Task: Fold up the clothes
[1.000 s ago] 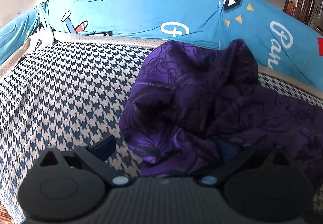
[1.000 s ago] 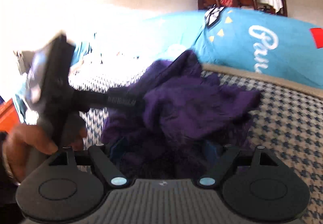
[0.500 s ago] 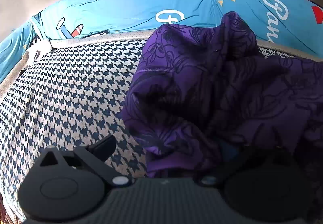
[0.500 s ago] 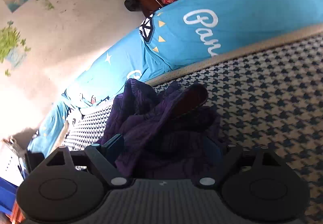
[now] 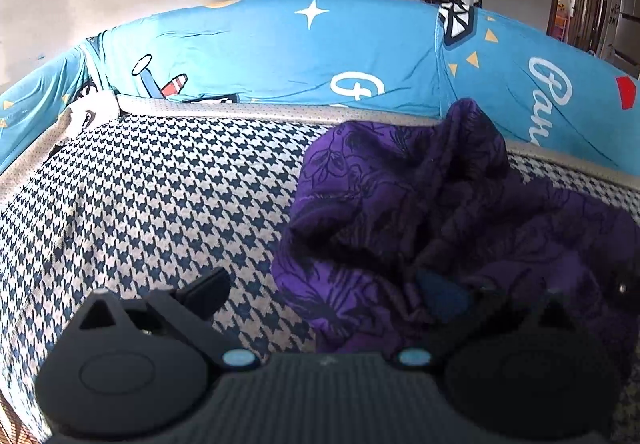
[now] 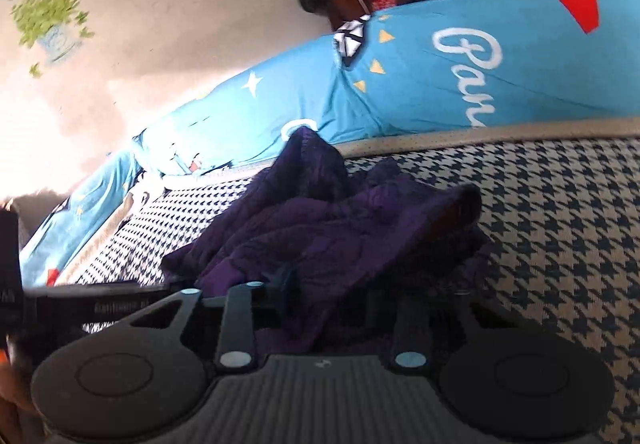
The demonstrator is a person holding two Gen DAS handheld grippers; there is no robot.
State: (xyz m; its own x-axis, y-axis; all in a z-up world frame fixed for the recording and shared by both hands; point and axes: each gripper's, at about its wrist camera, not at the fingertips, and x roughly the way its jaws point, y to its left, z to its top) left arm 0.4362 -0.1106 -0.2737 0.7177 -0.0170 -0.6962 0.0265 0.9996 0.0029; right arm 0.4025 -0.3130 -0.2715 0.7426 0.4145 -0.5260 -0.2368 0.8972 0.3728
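Cloth between right gripper (image 6: 324, 308) jaws, now closing. Left gripper (image 5: 320, 296) spread, one finger under crumpled purple floral garment (image 5: 440, 220), heaped at 2 o'clock on houndstooth mattress (image 5: 160, 196). Folding not started. Turquoise printed bolster (image 5: 280, 56) at 12.

The purple garment (image 5: 440, 228) buries the left gripper's (image 5: 324, 296) right finger and, in the right wrist view, the right gripper's (image 6: 332, 296) closing fingertips.

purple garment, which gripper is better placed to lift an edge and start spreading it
Right: the right gripper is closing with folds of the purple garment between its fingers. The left gripper is wide open, only one finger under cloth.
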